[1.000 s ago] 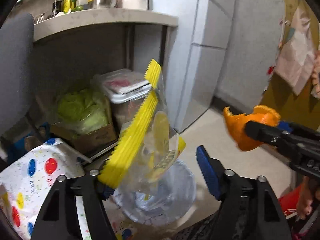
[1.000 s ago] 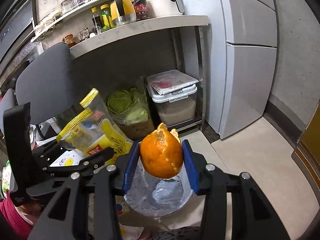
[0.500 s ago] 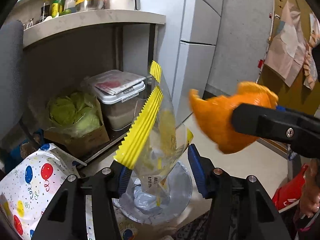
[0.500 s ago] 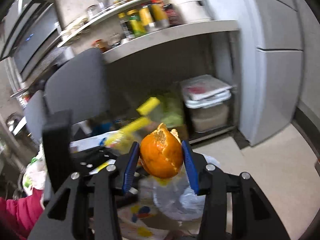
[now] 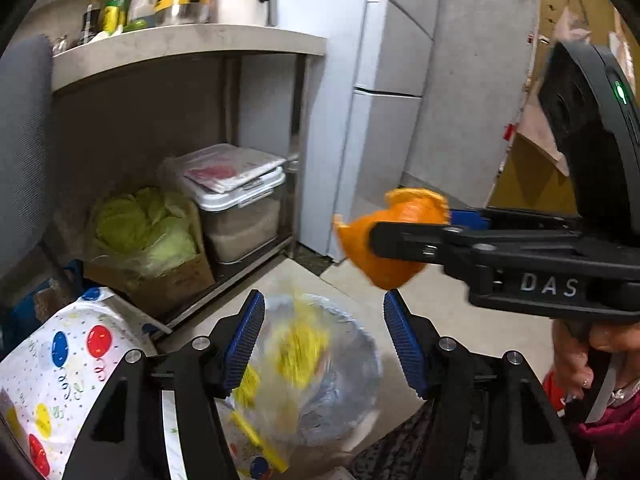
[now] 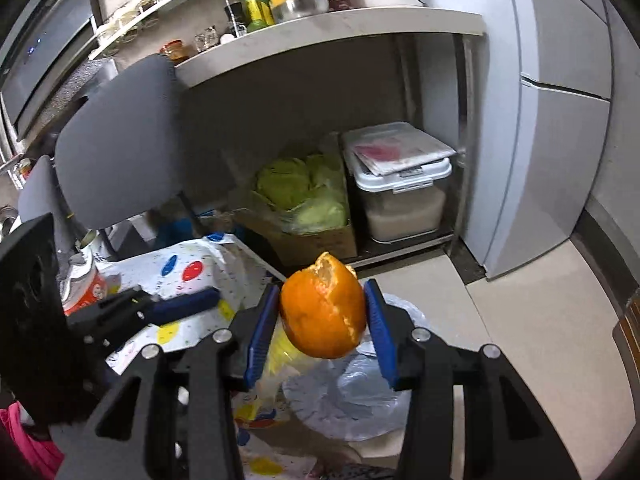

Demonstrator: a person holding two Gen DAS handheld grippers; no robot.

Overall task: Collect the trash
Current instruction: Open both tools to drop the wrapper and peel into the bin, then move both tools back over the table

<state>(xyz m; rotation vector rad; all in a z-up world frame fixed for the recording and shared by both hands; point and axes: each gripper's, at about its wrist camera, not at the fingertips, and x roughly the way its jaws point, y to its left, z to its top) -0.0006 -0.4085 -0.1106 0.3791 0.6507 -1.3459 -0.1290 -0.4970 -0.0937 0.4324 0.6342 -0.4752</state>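
My left gripper (image 5: pixel 324 340) is open and empty above a round bin lined with a clear bag (image 5: pixel 352 364). A clear plastic wrapper with yellow print (image 5: pixel 296 356) is blurred below the left gripper, over the bin mouth. My right gripper (image 6: pixel 322 326) is shut on an orange peel (image 6: pixel 324 316) and holds it over the bin (image 6: pixel 360 396). In the left wrist view the peel (image 5: pixel 392 240) and the right gripper (image 5: pixel 400 236) hang just above and to the right of my left fingers. The left gripper also shows in the right wrist view (image 6: pixel 188 304).
A table with a white polka-dot cloth (image 5: pixel 52 368) lies at the left. Under a counter shelf stand a cardboard box of cabbage (image 5: pixel 148 248) and a lidded plastic container (image 5: pixel 236 200). A grey chair back (image 6: pixel 116 148) and a grey fridge (image 6: pixel 560 120) flank them.
My left gripper has opened and let go of the yellow-printed wrapper, which has dropped toward the bin. My right gripper with the orange peel has moved closer over the bin.
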